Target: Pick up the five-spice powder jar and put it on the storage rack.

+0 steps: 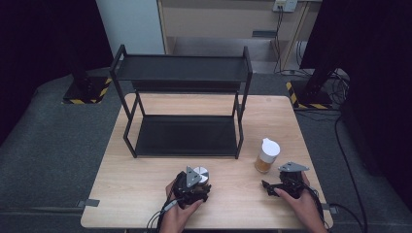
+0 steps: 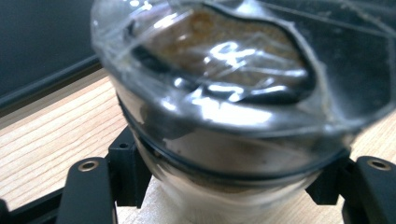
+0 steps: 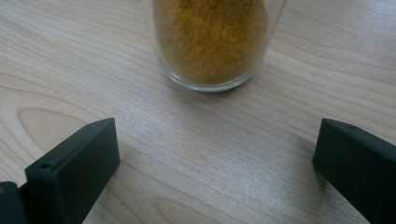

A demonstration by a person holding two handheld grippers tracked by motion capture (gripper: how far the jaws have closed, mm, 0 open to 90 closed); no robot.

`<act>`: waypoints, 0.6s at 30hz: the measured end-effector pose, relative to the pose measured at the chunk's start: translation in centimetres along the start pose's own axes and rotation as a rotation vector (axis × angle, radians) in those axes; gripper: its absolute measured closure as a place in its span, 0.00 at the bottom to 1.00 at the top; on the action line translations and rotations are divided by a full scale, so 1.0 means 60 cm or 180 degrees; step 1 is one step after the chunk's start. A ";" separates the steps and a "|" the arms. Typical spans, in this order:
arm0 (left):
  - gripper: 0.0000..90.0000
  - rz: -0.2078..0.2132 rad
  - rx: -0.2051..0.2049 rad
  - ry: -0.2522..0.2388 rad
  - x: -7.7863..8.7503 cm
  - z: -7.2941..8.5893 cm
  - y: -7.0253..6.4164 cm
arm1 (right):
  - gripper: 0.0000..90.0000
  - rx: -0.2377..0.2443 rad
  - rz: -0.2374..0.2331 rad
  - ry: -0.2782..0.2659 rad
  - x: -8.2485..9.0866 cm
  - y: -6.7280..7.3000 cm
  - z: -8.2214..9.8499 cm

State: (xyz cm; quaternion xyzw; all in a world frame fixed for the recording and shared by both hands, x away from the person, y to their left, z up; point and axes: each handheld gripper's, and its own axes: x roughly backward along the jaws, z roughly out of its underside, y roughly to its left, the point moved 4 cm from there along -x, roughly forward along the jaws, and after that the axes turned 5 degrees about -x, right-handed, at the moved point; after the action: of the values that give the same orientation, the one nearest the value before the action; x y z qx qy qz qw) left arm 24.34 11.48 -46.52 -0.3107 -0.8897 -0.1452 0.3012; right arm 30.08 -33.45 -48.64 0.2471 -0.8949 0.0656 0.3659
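Left gripper pinching clear lidded jar; right gripper spread near glass jar of yellow powder. Black two-tier metal rack empty; seemingly early.

Black two-jaw grippers, grey three-cornered plates, trailing cables.

A glass jar with a white lid stands upright on the counter, right of the black two-tier rack. It is filled partway with yellow-brown powder; its base shows close up in the right gripper view. A second jar, clear with a plastic-wrapped top, sits between the left gripper's jaws near the counter's front edge.
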 end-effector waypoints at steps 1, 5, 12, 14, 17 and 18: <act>0.33 -0.0001 0.0002 -0.0006 0.000 0.000 -0.001 | 0.02 0.0000 0.0000 0.0000 0.000 0.000 0.000; 0.33 0.0000 0.0009 -0.0019 0.002 -0.001 0.000 | 0.02 -0.0001 0.0000 0.0000 0.000 0.000 0.000; 0.33 -0.0046 0.0118 -0.0039 0.012 -0.001 0.008 | 0.02 0.0000 0.0001 0.0000 0.000 0.000 0.000; 0.33 -0.0070 0.0151 -0.0047 0.015 -0.001 0.011 | 0.02 -0.0001 0.0000 0.0000 0.000 0.000 0.000; 0.33 -0.0113 0.0173 -0.0066 0.018 0.000 0.015 | 0.02 0.0000 0.0000 0.0000 0.000 0.000 0.000; 0.34 -0.0119 0.0198 -0.0051 0.020 0.000 0.016 | 0.02 0.0000 0.0000 0.0000 0.000 0.000 0.000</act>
State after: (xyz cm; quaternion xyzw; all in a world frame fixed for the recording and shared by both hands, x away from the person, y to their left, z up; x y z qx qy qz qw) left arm 24.21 12.75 -45.71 -0.2858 -0.9018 -0.1207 0.3009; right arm 30.07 -33.45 -48.64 0.2470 -0.8949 0.0656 0.3659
